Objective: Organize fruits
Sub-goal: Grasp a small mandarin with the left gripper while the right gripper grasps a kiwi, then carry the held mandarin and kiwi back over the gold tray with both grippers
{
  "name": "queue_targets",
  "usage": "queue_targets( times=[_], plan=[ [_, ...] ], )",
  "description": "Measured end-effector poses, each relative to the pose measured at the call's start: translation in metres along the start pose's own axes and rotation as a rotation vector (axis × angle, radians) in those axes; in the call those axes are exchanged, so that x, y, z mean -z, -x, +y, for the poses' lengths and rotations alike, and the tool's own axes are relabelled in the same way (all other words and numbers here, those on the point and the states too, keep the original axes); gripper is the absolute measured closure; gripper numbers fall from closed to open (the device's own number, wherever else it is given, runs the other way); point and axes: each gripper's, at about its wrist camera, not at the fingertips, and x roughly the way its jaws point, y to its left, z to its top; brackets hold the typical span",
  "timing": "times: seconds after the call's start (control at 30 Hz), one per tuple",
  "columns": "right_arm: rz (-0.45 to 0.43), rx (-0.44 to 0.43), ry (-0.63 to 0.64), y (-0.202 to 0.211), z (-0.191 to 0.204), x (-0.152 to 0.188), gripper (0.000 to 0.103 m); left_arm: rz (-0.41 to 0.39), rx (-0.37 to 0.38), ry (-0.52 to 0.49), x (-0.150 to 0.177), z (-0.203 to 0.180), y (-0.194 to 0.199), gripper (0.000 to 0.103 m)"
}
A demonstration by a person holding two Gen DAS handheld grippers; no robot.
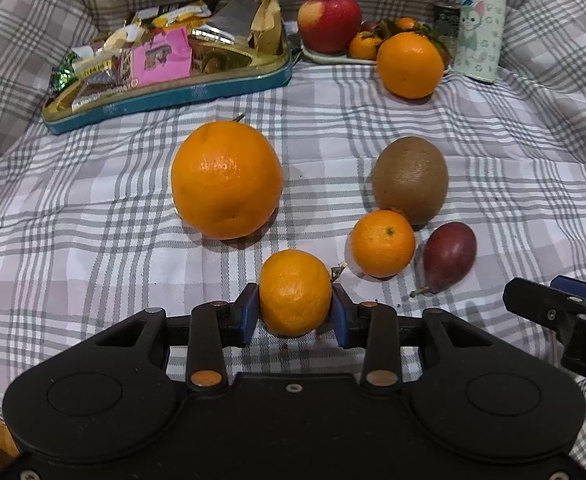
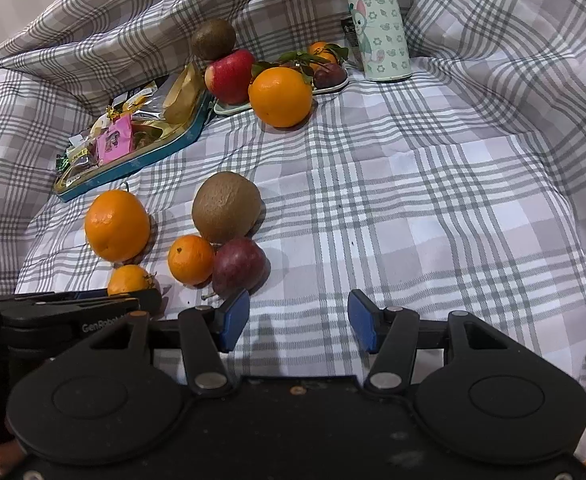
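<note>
Left claw [image 1: 295, 312] is closed on a small mandarin [image 1: 295, 293], held just above the checked cloth [image 1: 493, 152] near its front edge. Right claw [image 2: 298, 322] stands open over bare cloth, holding nothing. A large orange [image 1: 226, 179], kiwi [image 1: 410, 179] and second mandarin [image 1: 382, 243] lie just beyond.

Left claw gripping, right claw empty

The left claw [image 1: 295, 312] points steeply down, its blue pads [image 1: 249, 314] pressed on either side of a small mandarin [image 1: 295, 294]. The right claw [image 2: 299, 322], to the right of that mandarin, also tilts down with its jaws parted and nothing between them. What may be a fingertip [image 2: 3, 454] shows behind the right claw's body, at the frame's edge.
</note>
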Motion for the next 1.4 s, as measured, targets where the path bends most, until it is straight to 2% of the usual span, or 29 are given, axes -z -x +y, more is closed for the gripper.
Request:
queue_targets(
  times=[0.17, 0.6, 0.83, 1.03, 1.4],
  plan=[
    [0.001, 0.001, 0.006, -0.007, 0.003, -0.006, 0.045, 0.003, 0.014, 0.033, -0.002, 0.007, 0.000, 0.058],
    [-0.045, -0.017, 0.041, -0.020, 0.024, -0.028, 0.045, -0.011, -0.076, 0.067, 0.003, 0.033, 0.013, 0.058],
    [-0.058, -0.033, 0.037, -0.038, 0.039, -0.047, 0.044, -0.004, -0.069, 0.099, 0.003, 0.049, 0.014, 0.058],
    [-0.068, -0.011, -0.002, -0.058, 0.045, -0.059, 0.040, -0.010, -0.071, 0.109, 0.004, 0.055, 0.014, 0.058],
    [-0.047, -0.021, 0.010, -0.089, 0.063, -0.064, 0.034, 0.001, -0.047, 0.136, 0.004, 0.062, 0.010, 0.058]
  ],
)
